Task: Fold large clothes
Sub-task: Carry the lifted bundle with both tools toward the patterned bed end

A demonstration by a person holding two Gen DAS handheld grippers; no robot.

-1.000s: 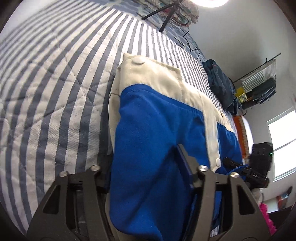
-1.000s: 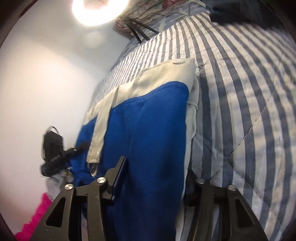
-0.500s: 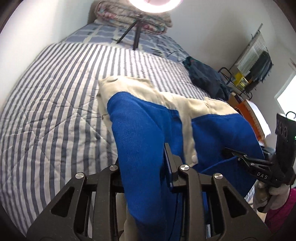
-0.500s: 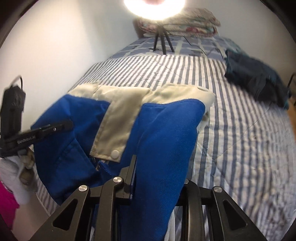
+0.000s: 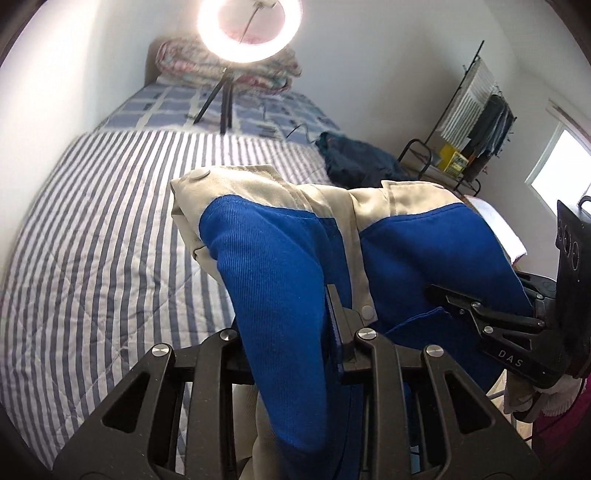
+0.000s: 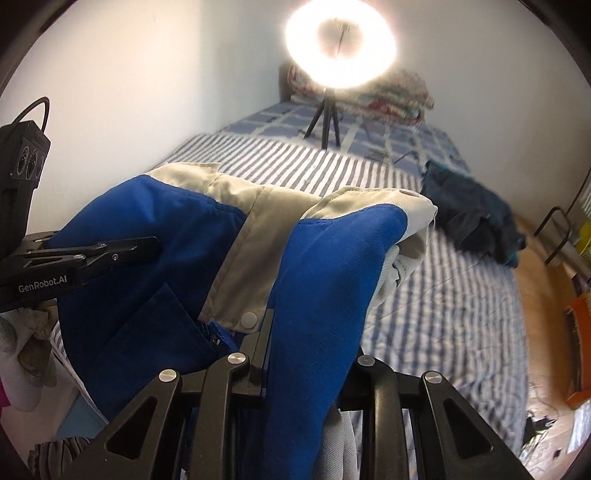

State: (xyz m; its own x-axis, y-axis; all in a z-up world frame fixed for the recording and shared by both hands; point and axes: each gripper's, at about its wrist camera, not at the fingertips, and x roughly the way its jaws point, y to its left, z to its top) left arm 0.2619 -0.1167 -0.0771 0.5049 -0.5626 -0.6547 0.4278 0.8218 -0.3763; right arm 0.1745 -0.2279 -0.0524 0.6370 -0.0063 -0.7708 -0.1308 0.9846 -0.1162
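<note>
Left wrist view: gripping a thick fold of the blue and cream jacket (image 5: 280,266) in the left gripper (image 5: 288,332), jaws narrowed onto the cloth after just closing in on it, fabric bunched between them and spilling down over the frame. Showing also the right gripper (image 5: 491,317) at the right edge, biting into the same garment from the side.

Right wrist view: clamping the other blue panel (image 6: 325,280) in the right gripper (image 6: 306,354), jaws likewise just closed and now pinched on cloth. Catching the left gripper (image 6: 92,254) at the left edge, pressed into the jacket.

Holding the jacket raised above the striped bed (image 5: 92,240), cream placket and snaps uppermost, far end draped and sagging between the two grips. Lying well apart on the bed: a dark garment (image 6: 476,218); standing beyond it, a ring light (image 5: 247,33) on its tripod.

Judging the step: lifting the gripped edge to carry it over into a fold. Calling next for moving both grips together, keeping the edge taut and level, laying it squarely onto the far part before letting go.
</note>
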